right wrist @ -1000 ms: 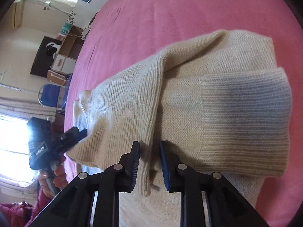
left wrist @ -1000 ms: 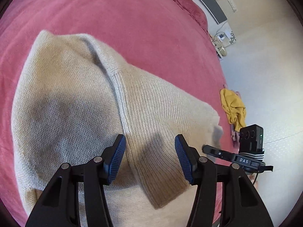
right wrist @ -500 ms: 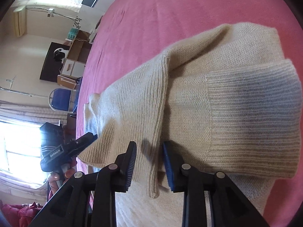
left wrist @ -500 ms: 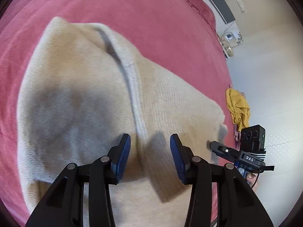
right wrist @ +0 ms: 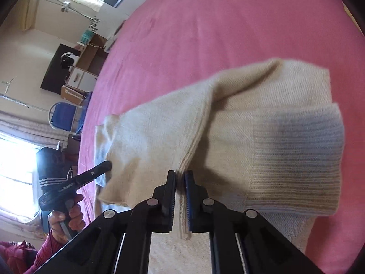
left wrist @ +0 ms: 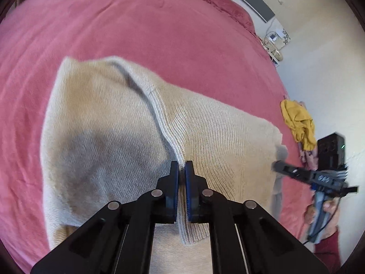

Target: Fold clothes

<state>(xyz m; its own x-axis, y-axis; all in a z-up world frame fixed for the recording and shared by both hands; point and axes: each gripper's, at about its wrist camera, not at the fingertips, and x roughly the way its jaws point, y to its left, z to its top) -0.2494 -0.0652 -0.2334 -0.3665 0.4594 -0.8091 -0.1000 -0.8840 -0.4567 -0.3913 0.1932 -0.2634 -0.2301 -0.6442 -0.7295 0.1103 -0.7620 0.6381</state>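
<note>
Though blurred—fingers seemingly pinching sweater.

Ribbed cream knit sweater lies on a soft, matt pink bedspread.

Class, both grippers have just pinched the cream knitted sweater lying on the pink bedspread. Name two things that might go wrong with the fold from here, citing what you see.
1. The left gripper and right gripper each pinch only the ribbed edge of the cream knitted sweater; the knit may slip out once lifted.
2. The folded ribbed cuff lies loose on top, so it may unfold or shift over the pink bedspread as the edge rises.
</note>
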